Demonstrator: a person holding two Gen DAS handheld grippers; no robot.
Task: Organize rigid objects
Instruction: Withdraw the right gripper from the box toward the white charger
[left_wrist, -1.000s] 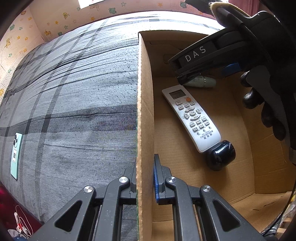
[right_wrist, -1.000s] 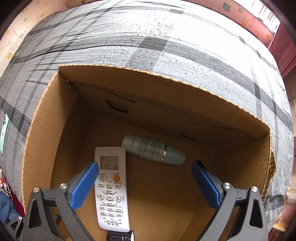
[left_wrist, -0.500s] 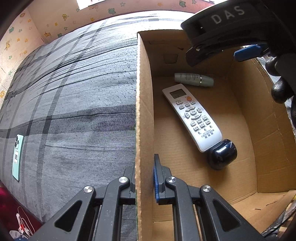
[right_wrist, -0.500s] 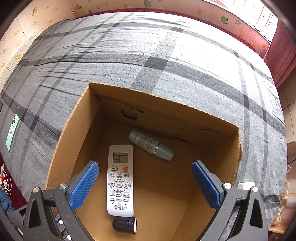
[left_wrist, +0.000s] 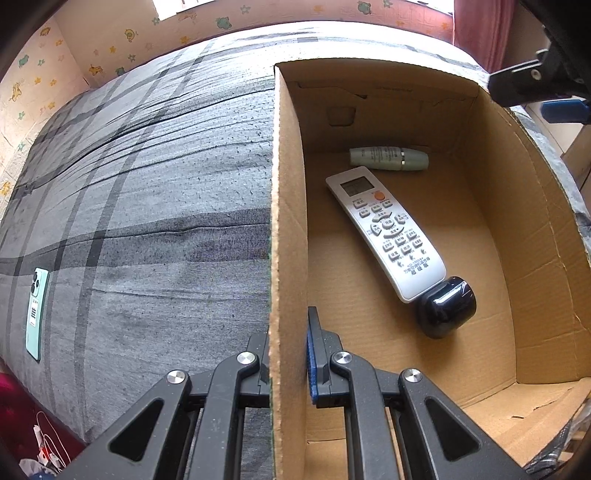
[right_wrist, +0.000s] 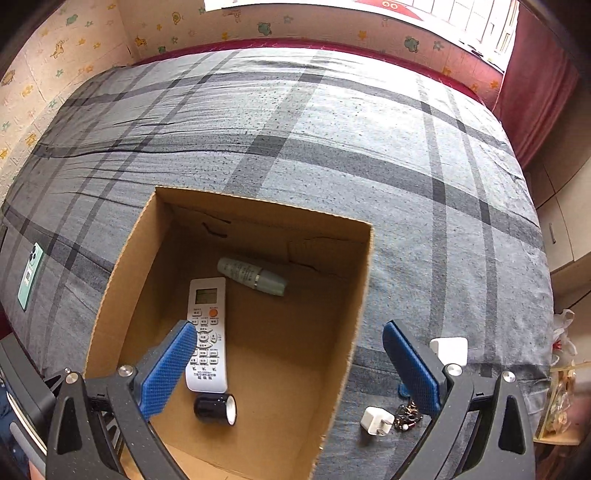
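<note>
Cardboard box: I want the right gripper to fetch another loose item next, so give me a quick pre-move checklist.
1. Left gripper clamped on the cardboard box wall: ok.
2. Right gripper open and empty: ok.
3. Remote, bottle and black cap lying in the box: ok.
4. Free floor space in the box: ok.
5. White charger plug and keychain lie on the bedsheet beside the box: ok.
6. Green phone beyond the box's far side, easy reach: cannot tell.

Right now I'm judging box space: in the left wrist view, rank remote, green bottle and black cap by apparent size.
1. Remote
2. Green bottle and black cap: unsure, since the cap lies nearer the camera.
</note>
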